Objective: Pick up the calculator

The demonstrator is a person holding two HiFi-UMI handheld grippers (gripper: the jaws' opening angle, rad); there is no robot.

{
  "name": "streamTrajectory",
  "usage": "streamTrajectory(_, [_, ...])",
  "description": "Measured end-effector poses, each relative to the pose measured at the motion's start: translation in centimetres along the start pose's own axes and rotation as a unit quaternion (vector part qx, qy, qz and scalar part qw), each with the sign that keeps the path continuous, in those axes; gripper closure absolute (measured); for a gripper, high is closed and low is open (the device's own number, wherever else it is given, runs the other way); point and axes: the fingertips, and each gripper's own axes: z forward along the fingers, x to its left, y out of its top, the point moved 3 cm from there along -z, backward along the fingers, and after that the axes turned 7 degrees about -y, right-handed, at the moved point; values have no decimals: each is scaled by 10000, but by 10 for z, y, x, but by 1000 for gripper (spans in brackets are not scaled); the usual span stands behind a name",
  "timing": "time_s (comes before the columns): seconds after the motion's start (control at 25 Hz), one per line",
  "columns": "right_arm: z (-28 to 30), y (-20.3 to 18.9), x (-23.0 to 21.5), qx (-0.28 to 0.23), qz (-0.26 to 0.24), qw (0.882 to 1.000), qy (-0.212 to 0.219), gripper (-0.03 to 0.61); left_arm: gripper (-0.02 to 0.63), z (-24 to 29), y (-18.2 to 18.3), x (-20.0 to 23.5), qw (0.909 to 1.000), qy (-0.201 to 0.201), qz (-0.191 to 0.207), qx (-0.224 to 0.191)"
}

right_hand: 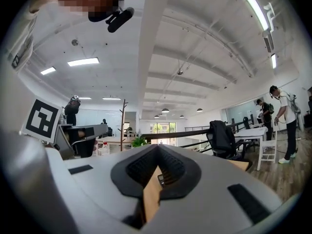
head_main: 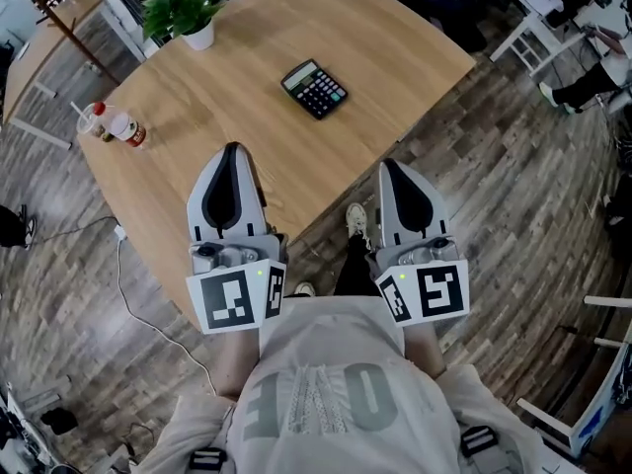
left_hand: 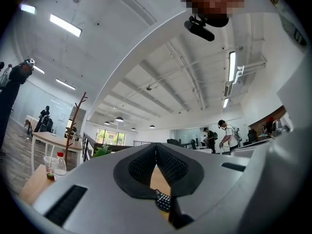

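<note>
The black calculator (head_main: 314, 89) lies flat on the round wooden table (head_main: 197, 166), toward its far side. My left gripper (head_main: 233, 150) hovers over the table's near part, short of the calculator, shut and holding nothing. My right gripper (head_main: 389, 165) is shut and empty too, with its tip about at the table's near right edge. In the left gripper view the closed jaws (left_hand: 156, 146) meet at a point, and the calculator's keys (left_hand: 164, 202) show through the gap below them. In the right gripper view the jaws (right_hand: 157, 147) also meet, with table wood (right_hand: 150, 194) and a sliver of the calculator (right_hand: 160, 178) behind.
A potted plant (head_main: 185, 13) stands at the table's far left. A red-capped bottle (head_main: 124, 127) and a plastic cup with a straw (head_main: 91, 118) sit at the left edge. A cable (head_main: 128, 294) runs over the floor. People (left_hand: 226, 133) stand by distant desks.
</note>
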Motion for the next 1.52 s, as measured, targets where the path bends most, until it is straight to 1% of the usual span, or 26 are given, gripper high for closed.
streamTrajectory(0.08, [24, -1, -12, 43, 41, 9999, 147, 560, 604, 22, -5, 2, 9999, 124, 71, 54])
streamTrajectory(0.28, [82, 8, -45, 169, 98, 9979, 610, 560, 604, 79, -4, 5, 9981, 579, 152, 175])
streamTrajectory(0.44, [126, 16, -84, 133, 197, 9967, 776, 560, 604, 125, -5, 1, 9958, 848, 270, 210])
streamTrajectory(0.76, [193, 18, -154, 202, 316, 9924, 1173, 560, 604, 206, -5, -17, 9896, 1336, 499, 199])
streamTrajectory(0.88, [217, 16, -171, 239, 368, 9899, 1348, 560, 604, 228, -13, -22, 9877, 1435, 505, 355])
streamTrajectory(1.04, [246, 13, -179, 295, 437, 9843, 1684, 560, 604, 244, -21, -21, 9840, 1634, 458, 549])
streamTrajectory(1.24, [267, 6, -165, 305, 502, 9778, 2012, 560, 604, 246, -30, -10, 9809, 1768, 489, 640])
streamTrajectory(1.4, [278, 4, -155, 303, 540, 9749, 2137, 560, 604, 252, -35, 0, 9815, 1771, 437, 587])
streamTrajectory(1.52, [286, 8, -150, 287, 576, 9742, 2165, 560, 604, 259, -30, 8, 9824, 1773, 394, 423])
